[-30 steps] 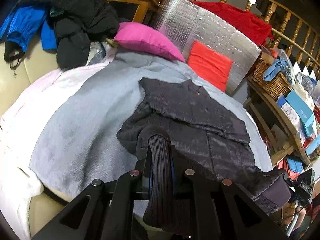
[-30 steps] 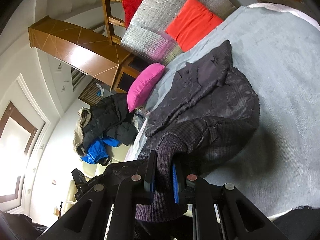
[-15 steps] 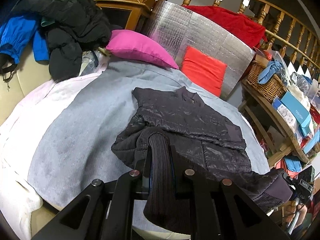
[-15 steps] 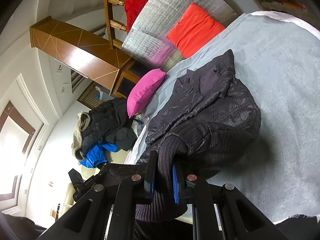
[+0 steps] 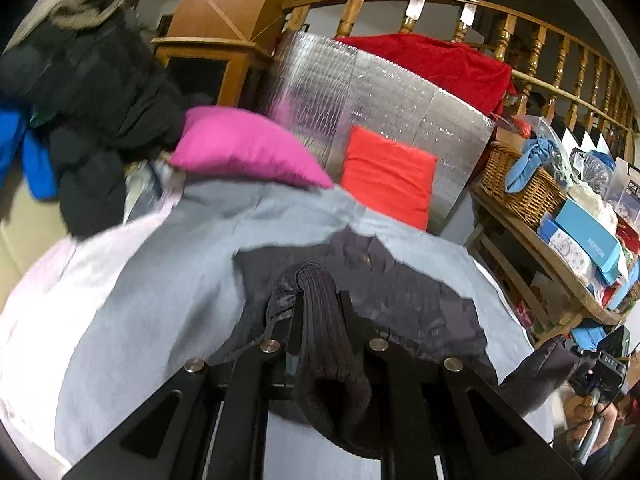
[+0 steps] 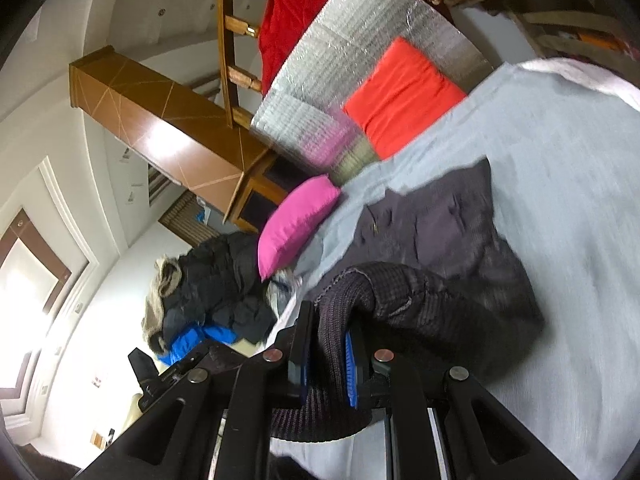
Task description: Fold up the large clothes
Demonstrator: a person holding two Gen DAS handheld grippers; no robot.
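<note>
Jacket (image 5: 404, 292): dark quilted, lying on the grey sheet (image 5: 168, 288) with its collar toward 12 o'clock; the hem end is lifted toward the cameras.
Left gripper (image 5: 322, 312): jaws clamped on a ribbed cuff (image 5: 328, 344), which stands up between the fingers and droops toward 6 o'clock behind them.
Right gripper (image 6: 330, 346): jaws clamped on the other cuff (image 6: 340, 300); this camera is rolled on its side, so the sheet runs up toward 1 o'clock in its view.
Why both cuffs: holding the 2 ends at once lets the jacket's near part travel as 1 edge, so the fold can land straight, not twisted. This is my reading.
Why the knit: the ribbing is thick and grippy, while the shiny shell would likely slide out of the pads.
Step in hand: judged as carrying the lifted end forward over the body toward the collar; both views are blurred, which fits motion.
Progress: early to middle, I judge; the jacket is bunched near the grippers and not yet a flat fold.
Next move needs: both grippers level and apart so the edge stays taut before lowering.
Risk: a sleeve may drag under the body and leave a lump.
Surroundings: a pink pillow (image 5: 244, 148) at 11 o'clock of the jacket, a red cushion (image 5: 388, 172) at 12 against a silver mat (image 5: 400, 96), a basket (image 5: 520, 188) at 2, a coat pile (image 5: 88, 108) at 10; all lie apart from the jacket.
</note>
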